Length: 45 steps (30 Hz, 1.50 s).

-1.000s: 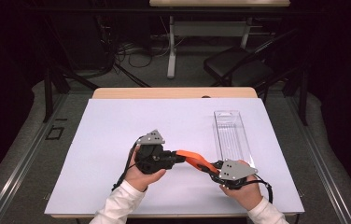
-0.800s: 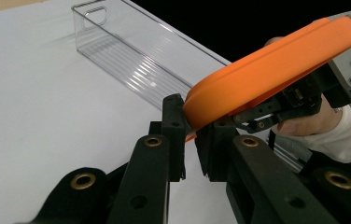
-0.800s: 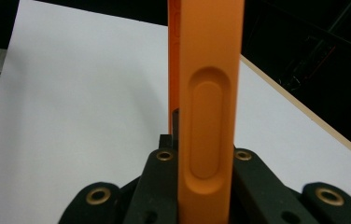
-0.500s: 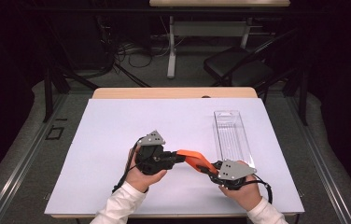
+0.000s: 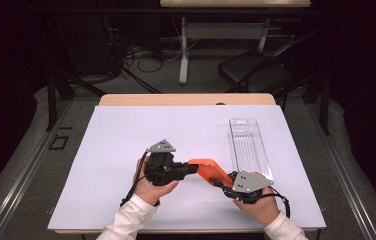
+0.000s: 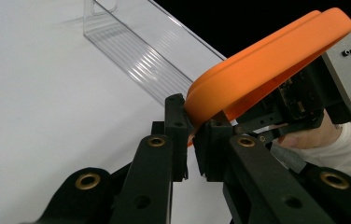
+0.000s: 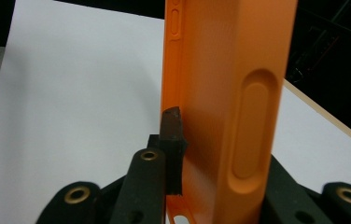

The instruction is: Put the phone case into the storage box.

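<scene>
An orange phone case (image 5: 208, 170) hangs just above the white table sheet, held between both grippers. My left gripper (image 5: 192, 169) comes in from the left, and in the left gripper view its jaws (image 6: 193, 123) pinch the rounded end of the case (image 6: 267, 60). My right gripper (image 5: 224, 181) holds the case's other end from the lower right. In the right gripper view the case (image 7: 229, 93) stands on edge between the jaws (image 7: 215, 140). One finger (image 7: 171, 140) presses inside the case; the other is hidden behind it.
A clear plastic tray (image 5: 248, 147) lies lengthwise on the right of the white sheet (image 5: 126, 140), just beyond the right hand, and appears as the clear tray (image 6: 141, 51) in the left gripper view. Past the table's wooden far edge (image 5: 186, 99) stand a dark chair (image 5: 256, 70) and floor cables.
</scene>
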{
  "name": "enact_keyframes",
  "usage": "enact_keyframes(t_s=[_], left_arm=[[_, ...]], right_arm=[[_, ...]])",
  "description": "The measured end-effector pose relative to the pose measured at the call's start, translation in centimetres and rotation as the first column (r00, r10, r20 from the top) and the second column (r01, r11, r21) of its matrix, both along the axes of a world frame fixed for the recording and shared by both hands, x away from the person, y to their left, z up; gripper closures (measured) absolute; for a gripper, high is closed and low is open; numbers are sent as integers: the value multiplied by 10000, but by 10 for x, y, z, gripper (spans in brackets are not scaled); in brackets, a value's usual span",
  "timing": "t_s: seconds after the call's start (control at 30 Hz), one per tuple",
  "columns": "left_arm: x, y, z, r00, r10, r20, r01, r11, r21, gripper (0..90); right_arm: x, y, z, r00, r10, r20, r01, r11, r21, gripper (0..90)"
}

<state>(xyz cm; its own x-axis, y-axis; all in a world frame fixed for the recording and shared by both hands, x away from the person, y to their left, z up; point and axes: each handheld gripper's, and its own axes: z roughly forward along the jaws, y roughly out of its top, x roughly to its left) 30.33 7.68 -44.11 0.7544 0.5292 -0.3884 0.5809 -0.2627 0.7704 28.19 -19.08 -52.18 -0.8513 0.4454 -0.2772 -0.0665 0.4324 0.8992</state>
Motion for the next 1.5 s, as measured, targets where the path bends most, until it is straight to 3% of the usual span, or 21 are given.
enact_keyframes(t_s=[0.17, 0.3, 0.53, 0.77, 1.03, 1.5], left_arm=[[2, 1, -1, 9997, 139, -208, -138, 9999, 42, 840], [4, 2, -3, 9994, 178, -313, -178, 9998, 7, 840], [5, 3, -4, 9987, 251, -447, -248, 9997, 75, 840], [10, 6, -7, 9955, 578, -750, -559, 9981, 263, 840], [14, 9, -9, 9872, 1079, -1171, -1015, 9930, 597, 840], [17, 10, -3, 9751, 1624, -1511, -1446, 9819, 1220, 839]], right_arm=[[0, 0, 0, 9999, -93, 60, 93, 10000, -13, 724], [2, 1, -1, 9997, -236, 9, 236, 9997, 25, 610], [3, 1, -1, 9988, -483, 73, 484, 9988, -50, 503], [3, -1, 0, 9977, -655, 194, 651, 9977, 160, 477], [2, -1, 1, 9966, -787, 229, 781, 9967, 236, 473], [0, -1, 5, 9947, -1010, 178, 1006, 9946, 236, 471]])
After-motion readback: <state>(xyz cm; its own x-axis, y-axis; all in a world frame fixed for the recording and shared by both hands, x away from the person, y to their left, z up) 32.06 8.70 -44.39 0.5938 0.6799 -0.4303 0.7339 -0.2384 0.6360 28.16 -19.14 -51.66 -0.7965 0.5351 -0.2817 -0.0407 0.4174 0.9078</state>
